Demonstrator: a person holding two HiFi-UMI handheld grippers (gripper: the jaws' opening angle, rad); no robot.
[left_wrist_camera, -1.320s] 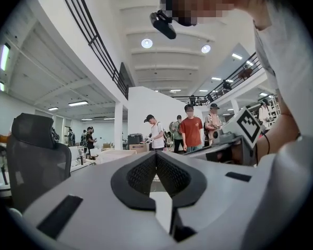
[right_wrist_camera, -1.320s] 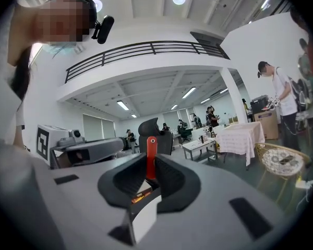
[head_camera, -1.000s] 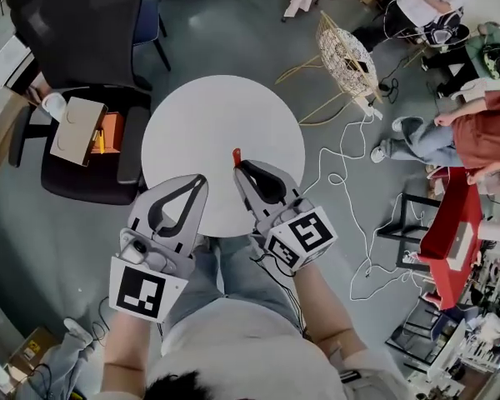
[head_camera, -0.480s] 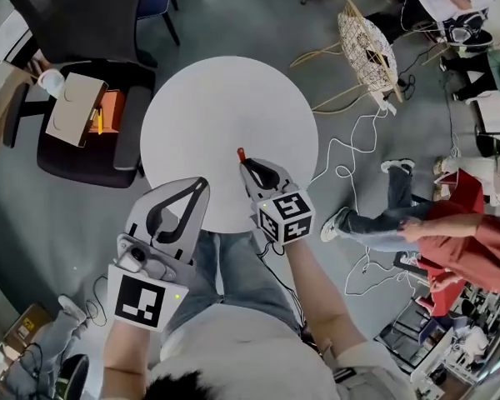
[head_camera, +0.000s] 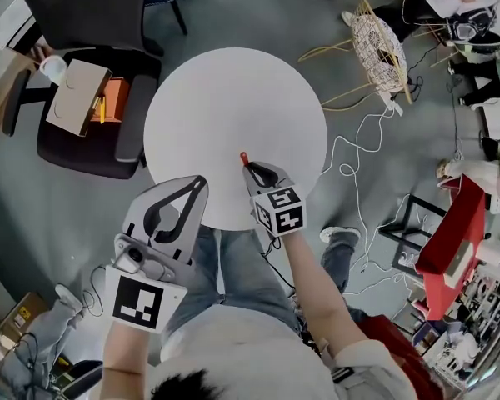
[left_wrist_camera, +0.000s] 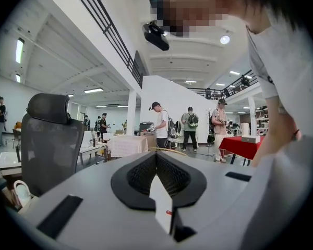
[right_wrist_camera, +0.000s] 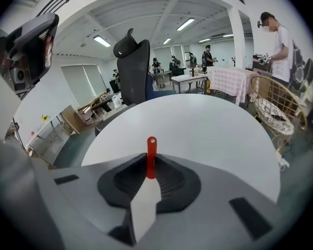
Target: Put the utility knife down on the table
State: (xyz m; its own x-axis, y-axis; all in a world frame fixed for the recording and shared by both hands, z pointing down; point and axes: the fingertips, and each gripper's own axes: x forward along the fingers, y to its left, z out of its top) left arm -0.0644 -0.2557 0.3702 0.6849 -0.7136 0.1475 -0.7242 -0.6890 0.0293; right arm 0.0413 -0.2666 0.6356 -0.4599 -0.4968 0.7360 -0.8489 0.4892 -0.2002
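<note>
A red utility knife (head_camera: 243, 157) (right_wrist_camera: 151, 158) sticks out from between the jaws of my right gripper (head_camera: 254, 170) (right_wrist_camera: 151, 171), which is shut on it. It hangs over the near right part of the round white table (head_camera: 225, 115) (right_wrist_camera: 208, 129); whether it touches the top cannot be told. My left gripper (head_camera: 192, 188) (left_wrist_camera: 156, 163) is shut with nothing in it, at the table's near edge on the left. It points up and away from the table in the left gripper view.
A black office chair (head_camera: 92, 23) with a cardboard box (head_camera: 77, 97) and an orange item on its seat stands left of the table. A wicker chair (head_camera: 377, 42) and white cables (head_camera: 354, 157) lie on the floor to the right. People stand further off.
My right gripper with the knife has tilted down and drawn back toward the near edge of the table. The left gripper has barely moved. A person in red at the right has left the view.
</note>
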